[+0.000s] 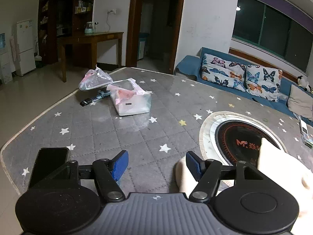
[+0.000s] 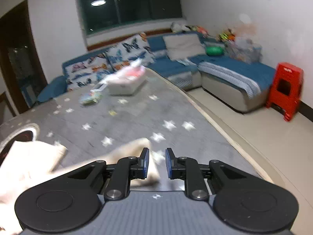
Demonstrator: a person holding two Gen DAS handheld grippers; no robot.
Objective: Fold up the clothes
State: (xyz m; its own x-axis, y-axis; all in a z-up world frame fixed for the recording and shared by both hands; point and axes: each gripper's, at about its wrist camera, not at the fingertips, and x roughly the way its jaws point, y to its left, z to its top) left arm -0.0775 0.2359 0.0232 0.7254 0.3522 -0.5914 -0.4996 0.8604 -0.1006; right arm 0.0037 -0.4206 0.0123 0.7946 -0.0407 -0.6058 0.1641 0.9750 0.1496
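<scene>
A cream-coloured garment (image 1: 281, 168) lies on the grey star-patterned table cover (image 1: 117, 133), at the right of the left wrist view, partly over a round black hob. My left gripper (image 1: 157, 164) is open wide and empty, its right finger touching the garment's edge. In the blurred right wrist view the garment (image 2: 29, 162) lies at the lower left, one part reaching under my fingers. My right gripper (image 2: 157, 161) is open with a narrow gap just above that part; nothing is held.
A round black induction hob (image 1: 240, 141) is set in the table. Two plastic bags (image 1: 131, 99) and a dark strap lie at the far side, a black phone (image 1: 50, 160) by my left finger. A blue sofa (image 2: 215, 68) and a red stool (image 2: 285, 90) stand beyond.
</scene>
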